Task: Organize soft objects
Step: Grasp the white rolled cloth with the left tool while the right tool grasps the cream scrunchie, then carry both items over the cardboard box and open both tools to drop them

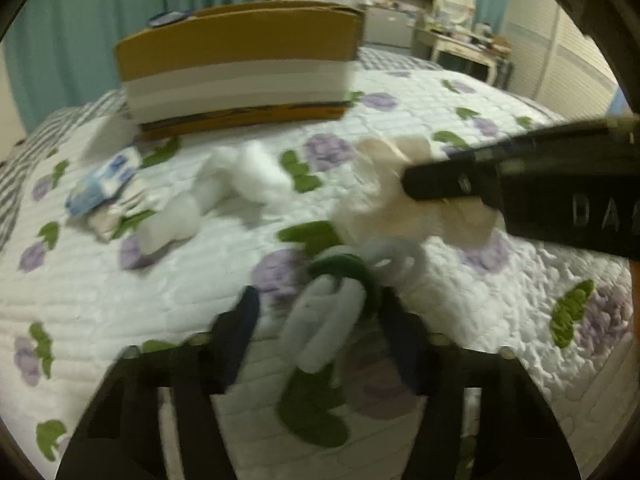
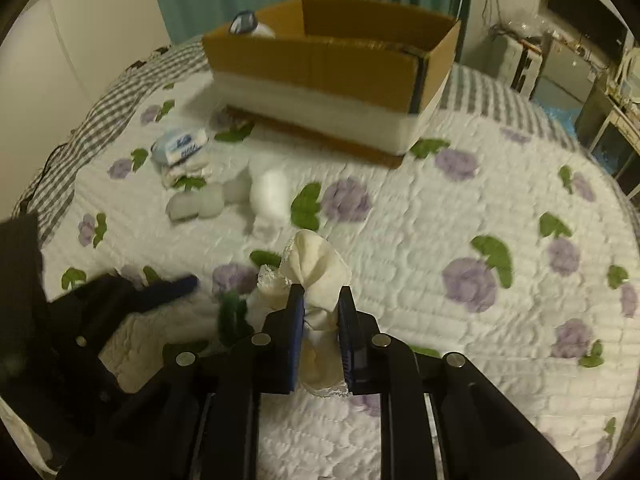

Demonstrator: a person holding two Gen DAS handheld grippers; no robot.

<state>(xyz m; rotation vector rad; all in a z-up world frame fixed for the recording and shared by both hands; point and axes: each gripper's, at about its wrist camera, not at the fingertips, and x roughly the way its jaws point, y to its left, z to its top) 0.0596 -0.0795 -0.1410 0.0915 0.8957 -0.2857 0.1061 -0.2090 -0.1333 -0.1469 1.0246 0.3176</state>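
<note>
Soft objects, sorting in progress, early stage by my estimate. Landmark: cardboard box (image 2: 328, 76) on the bed (image 2: 500, 208).
- In box: one blue-and-white item (image 2: 245, 24) peeks over the far rim; other contents hidden.
- In front of box, loose on the quilt: blue-labelled pack (image 2: 181, 147), white socks (image 2: 240, 196).
- Nearer than those, well short of box: cream lace-trimmed sock (image 2: 318, 280), pinched between closed jaws of right gripper (image 2: 322, 300).
- Beside it: green-and-white sock (image 1: 332, 312), between the fingers of left gripper (image 1: 320, 304), jaws wide; grip uncertain.
- Remaining: all loose pieces still to reach box.
</note>
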